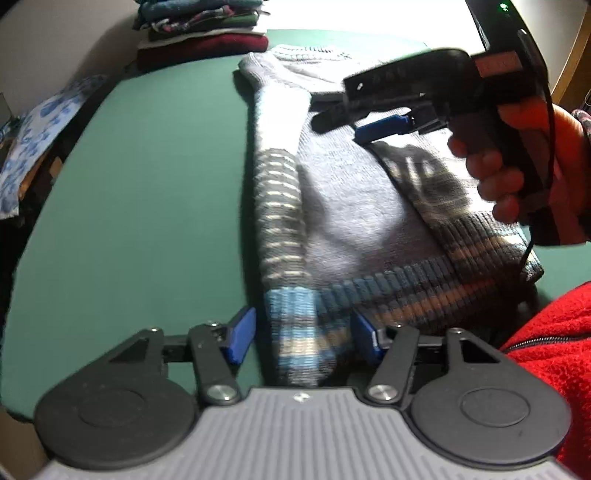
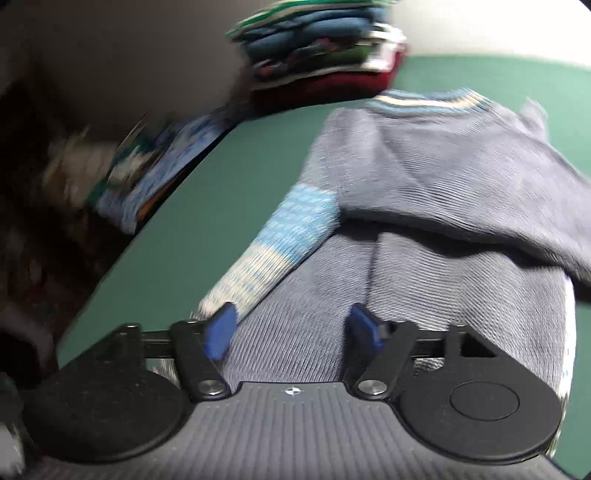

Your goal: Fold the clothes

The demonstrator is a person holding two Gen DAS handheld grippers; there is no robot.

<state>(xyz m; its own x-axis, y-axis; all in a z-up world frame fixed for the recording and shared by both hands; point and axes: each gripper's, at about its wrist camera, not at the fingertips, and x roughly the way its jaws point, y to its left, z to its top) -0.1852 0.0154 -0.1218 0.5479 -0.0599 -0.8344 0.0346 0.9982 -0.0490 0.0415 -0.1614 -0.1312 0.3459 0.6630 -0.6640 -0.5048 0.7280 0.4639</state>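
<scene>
A grey-blue knitted sweater [image 1: 351,206] with striped cuffs and hem lies on the green table [image 1: 147,184], its sleeves folded over the body. In the left wrist view, my left gripper [image 1: 303,339] stands open around the blue-and-cream sleeve cuff [image 1: 306,332], with a gap showing at the left pad. A hand [image 1: 517,173] holds my right gripper [image 1: 354,127] above the sweater's upper part. In the right wrist view, the right gripper [image 2: 291,332] is open over the sweater [image 2: 443,177], with bare knit between the fingers and the other striped sleeve [image 2: 280,236] next to its left finger.
A stack of folded clothes [image 1: 203,33] [image 2: 321,48] sits at the table's far left corner. A blue-and-white patterned cloth [image 1: 40,147] [image 2: 166,166] lies beyond the left table edge. A red fleece sleeve [image 1: 546,350] is at the near right.
</scene>
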